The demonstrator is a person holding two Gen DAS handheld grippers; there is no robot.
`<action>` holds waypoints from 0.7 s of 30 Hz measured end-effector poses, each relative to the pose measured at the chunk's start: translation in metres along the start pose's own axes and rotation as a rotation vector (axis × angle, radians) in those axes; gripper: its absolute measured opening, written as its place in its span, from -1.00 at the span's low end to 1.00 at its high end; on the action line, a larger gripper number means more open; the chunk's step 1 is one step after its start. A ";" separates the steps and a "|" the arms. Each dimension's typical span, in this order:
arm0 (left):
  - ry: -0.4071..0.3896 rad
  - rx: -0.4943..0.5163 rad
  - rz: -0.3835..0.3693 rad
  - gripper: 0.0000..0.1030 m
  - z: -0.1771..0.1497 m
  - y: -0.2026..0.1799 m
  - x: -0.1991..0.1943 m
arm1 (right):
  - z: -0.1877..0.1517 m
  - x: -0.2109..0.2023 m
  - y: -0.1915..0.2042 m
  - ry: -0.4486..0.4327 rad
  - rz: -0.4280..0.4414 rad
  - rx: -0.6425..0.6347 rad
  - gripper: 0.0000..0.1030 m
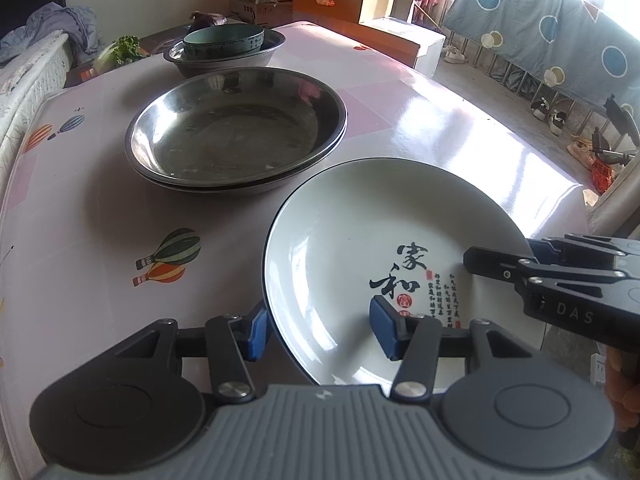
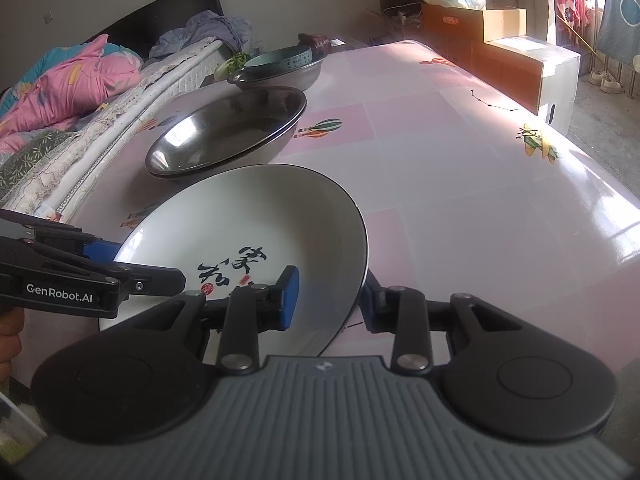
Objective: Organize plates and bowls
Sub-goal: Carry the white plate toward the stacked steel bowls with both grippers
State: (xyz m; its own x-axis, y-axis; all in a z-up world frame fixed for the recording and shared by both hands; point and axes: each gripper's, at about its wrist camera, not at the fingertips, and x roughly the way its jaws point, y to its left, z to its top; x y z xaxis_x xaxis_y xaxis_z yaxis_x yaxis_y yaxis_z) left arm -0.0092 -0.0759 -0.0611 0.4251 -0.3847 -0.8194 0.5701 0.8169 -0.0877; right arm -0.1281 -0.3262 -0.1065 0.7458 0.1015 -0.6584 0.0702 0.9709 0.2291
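Note:
A white plate (image 1: 340, 240) with black calligraphy lies on the pink table (image 1: 100, 208), nearest me. My left gripper (image 1: 320, 330) straddles its left rim with one blue pad outside and one inside, set wide apart and open. My right gripper (image 2: 328, 296) straddles the right rim (image 2: 362, 240) of the white plate (image 2: 240, 216) in the same way, with a gap at the inner pad. Each gripper shows in the other's view, the right gripper (image 1: 492, 264) and the left gripper (image 2: 132, 264). Behind the plate sit two stacked steel plates (image 1: 236, 132). Farther back a teal bowl (image 1: 224, 42) rests in a steel basin (image 1: 272, 50).
Cardboard boxes (image 1: 344, 2) stand past the table's far edge. A bed with pink bedding (image 2: 72, 80) runs along the left side. Leafy greens (image 1: 124, 48) lie beside the basin. A patterned sheet on a rack (image 1: 540, 28) and shoes (image 1: 552, 116) are on the right.

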 end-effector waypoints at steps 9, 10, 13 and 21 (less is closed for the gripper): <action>-0.007 -0.018 0.005 -0.01 0.001 0.001 -0.005 | 0.001 -0.002 -0.001 0.000 0.000 0.024 -0.38; -0.009 -0.018 0.004 -0.01 0.001 0.001 -0.006 | 0.002 -0.003 0.000 -0.003 0.000 0.025 -0.38; -0.014 -0.022 0.002 -0.01 0.001 0.000 -0.009 | 0.004 -0.006 0.001 -0.014 0.000 0.025 -0.38; -0.034 -0.036 -0.008 -0.01 0.005 0.001 -0.018 | 0.009 -0.019 0.002 -0.048 0.006 0.025 -0.38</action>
State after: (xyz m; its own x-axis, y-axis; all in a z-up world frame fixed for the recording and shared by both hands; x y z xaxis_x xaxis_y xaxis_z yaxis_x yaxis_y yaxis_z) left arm -0.0123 -0.0701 -0.0437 0.4447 -0.4056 -0.7986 0.5485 0.8282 -0.1152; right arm -0.1361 -0.3282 -0.0872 0.7772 0.0961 -0.6218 0.0815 0.9646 0.2509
